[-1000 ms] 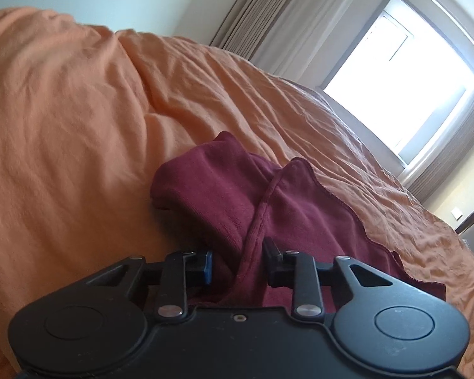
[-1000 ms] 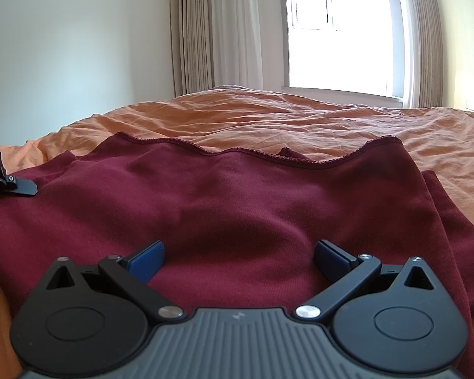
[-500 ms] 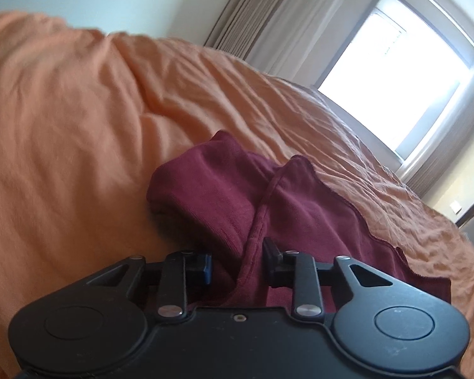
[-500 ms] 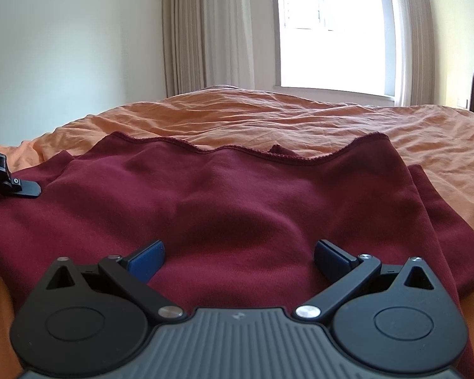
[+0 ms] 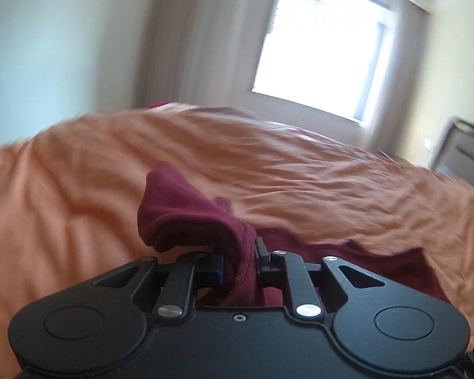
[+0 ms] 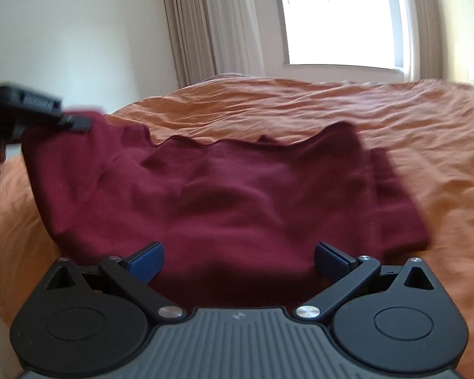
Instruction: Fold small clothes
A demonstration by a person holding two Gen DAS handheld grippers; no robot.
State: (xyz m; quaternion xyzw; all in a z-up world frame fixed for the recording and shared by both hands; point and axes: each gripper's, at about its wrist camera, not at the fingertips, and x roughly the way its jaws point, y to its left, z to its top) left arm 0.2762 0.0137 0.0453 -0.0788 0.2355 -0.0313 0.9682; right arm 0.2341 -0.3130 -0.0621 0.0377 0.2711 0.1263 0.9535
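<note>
A dark red garment (image 6: 237, 195) lies spread on the orange bed cover (image 6: 331, 107). In the left wrist view my left gripper (image 5: 239, 262) is shut on a bunched corner of the garment (image 5: 186, 211), which stands lifted above the bed. From the right wrist view the left gripper (image 6: 75, 123) shows at the far left, holding that raised corner. My right gripper (image 6: 238, 257) hovers wide open over the near edge of the garment, its blue pads (image 6: 147, 257) holding nothing.
The orange bed cover (image 5: 300, 170) fills the scene, wrinkled all over. Behind it are a bright window (image 6: 341, 15), pale curtains (image 6: 211, 25) and a white wall. A dark chair frame (image 5: 458, 148) stands at the far right.
My left gripper has lifted and swung, raising the garment's left corner off the bed; its view now faces the window. The right gripper stays open, slightly drawn back.
</note>
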